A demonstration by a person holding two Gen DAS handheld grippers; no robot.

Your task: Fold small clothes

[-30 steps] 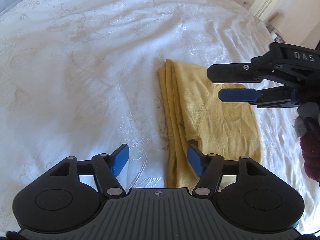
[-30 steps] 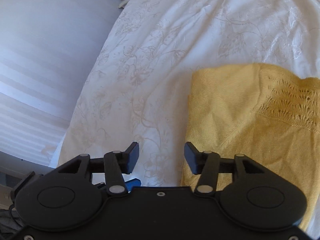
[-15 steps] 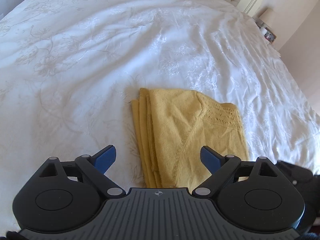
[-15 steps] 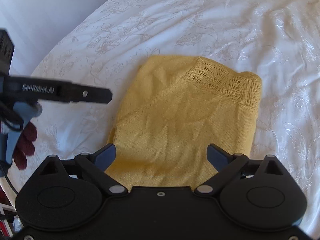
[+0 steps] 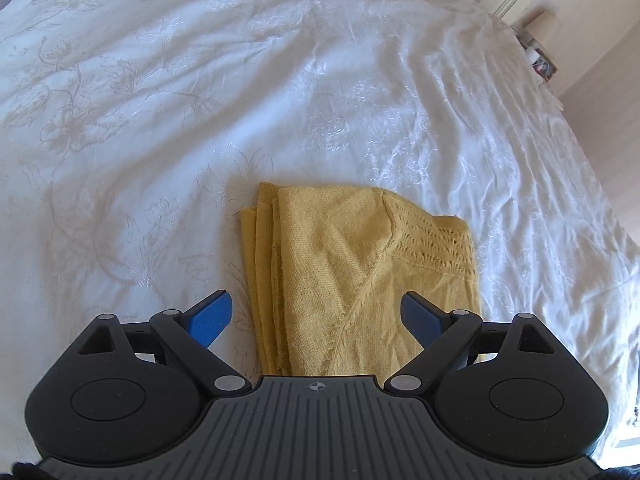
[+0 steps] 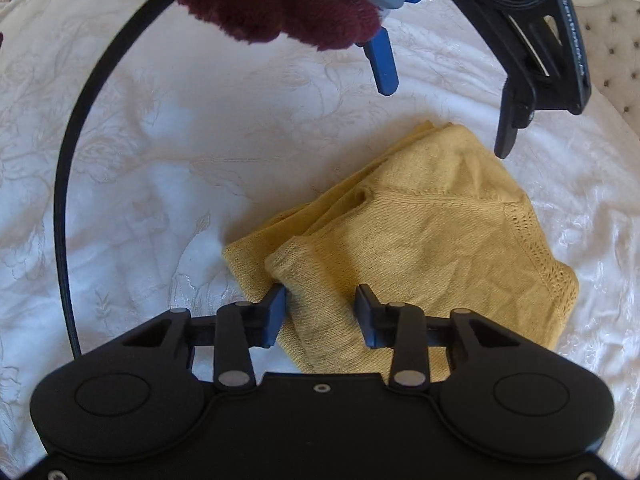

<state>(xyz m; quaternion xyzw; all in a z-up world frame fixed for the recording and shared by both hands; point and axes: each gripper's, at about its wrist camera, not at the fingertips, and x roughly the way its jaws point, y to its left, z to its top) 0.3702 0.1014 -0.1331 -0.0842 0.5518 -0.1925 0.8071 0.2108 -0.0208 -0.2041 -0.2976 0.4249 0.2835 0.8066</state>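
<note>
- Lying folded on the white embroidered bedspread [image 5: 160,120], the mustard-yellow knitted garment [image 5: 352,272] shows stacked layered edges at its 9 o'clock side and an openwork lace band toward 2 o'clock.
- Left gripper [image 5: 316,316] hangs over the near end of the garment with its blue-padded jaws spread wide; one pad is over bare bedspread at 9 o'clock, the other above the knit at 3 o'clock, neither pressing it.
- Right gripper [image 6: 320,312] has its jaws closing, a raised fold at the garment's near corner between them; the pads are just beside the cloth, and actual contact cannot be told.
- In the right wrist view, lettering runs along the left gripper's black arm at 1 o'clock, too blurred to read, with a maroon fuzzy sleeve [image 6: 280,16] at 12 o'clock.
</note>
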